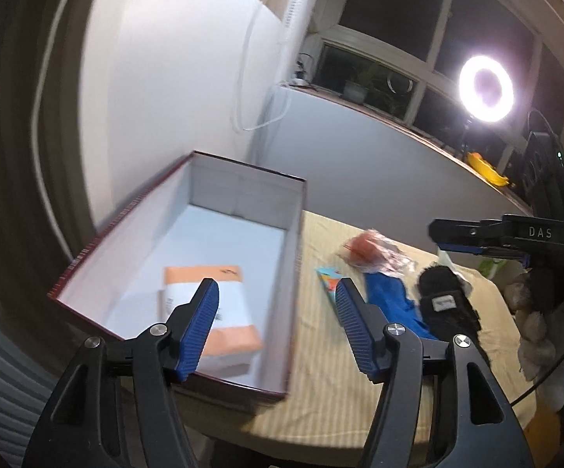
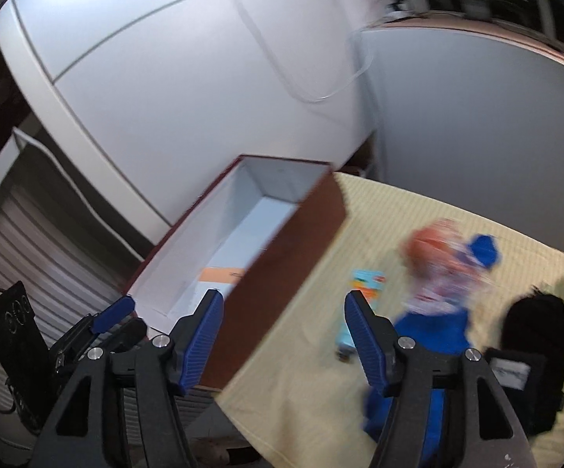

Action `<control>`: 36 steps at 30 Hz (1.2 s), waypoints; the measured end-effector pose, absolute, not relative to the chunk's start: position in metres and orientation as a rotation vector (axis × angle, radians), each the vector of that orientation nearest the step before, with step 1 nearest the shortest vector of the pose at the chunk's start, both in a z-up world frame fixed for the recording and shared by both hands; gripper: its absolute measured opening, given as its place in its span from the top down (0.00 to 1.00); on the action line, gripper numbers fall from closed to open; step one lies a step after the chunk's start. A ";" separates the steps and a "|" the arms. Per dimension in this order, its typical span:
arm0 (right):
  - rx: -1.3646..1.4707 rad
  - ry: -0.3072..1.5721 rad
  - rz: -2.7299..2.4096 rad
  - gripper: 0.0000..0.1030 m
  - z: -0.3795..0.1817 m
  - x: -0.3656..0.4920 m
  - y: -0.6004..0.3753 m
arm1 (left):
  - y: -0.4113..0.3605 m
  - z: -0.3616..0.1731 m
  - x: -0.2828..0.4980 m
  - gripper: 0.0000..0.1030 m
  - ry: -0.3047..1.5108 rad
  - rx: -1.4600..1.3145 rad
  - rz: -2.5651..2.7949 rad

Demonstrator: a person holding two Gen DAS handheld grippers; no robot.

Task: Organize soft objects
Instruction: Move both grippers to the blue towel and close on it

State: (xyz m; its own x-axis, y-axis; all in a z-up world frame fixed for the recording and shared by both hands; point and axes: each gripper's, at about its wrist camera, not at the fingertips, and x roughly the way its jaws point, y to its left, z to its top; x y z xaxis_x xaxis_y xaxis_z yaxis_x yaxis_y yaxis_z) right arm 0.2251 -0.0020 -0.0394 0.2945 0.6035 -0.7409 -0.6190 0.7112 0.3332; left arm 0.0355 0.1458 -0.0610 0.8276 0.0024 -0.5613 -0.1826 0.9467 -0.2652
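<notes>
Between my left gripper's [image 1: 278,325] parted jaws sits the box's [image 1: 293,241] near wall, nothing gripped; an orange-and-white packet [image 1: 223,312] lies inside, behind my left finger. My right gripper [image 2: 284,337] tilts down over the yellow cloth [image 2: 301,370], jaws released and empty. Just right of them: blue fabric [image 2: 430,327], a black fuzzy item [image 2: 535,335], an orange bagged thing [image 2: 434,253], blurred.

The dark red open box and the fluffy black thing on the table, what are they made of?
The dark red open box looks like cardboard: thin stiff walls, sharp folded corners, matt white inside, though blur leaves the finish open. The fluffy black thing seems to be plush or fleece fabric, with a fuzzy ragged outline and a small sewn-on white label. The table wears a pale yellow ribbed cloth.
</notes>
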 end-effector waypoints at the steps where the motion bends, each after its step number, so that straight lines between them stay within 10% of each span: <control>1: -0.006 0.975 0.797 0.40 -0.038 0.226 -0.016 | 0.141 -0.062 0.036 0.40 0.593 -0.316 0.090; 36: -0.230 1.277 0.641 0.40 -0.163 0.308 -0.049 | 0.003 -0.166 0.130 0.40 0.885 -0.337 -0.153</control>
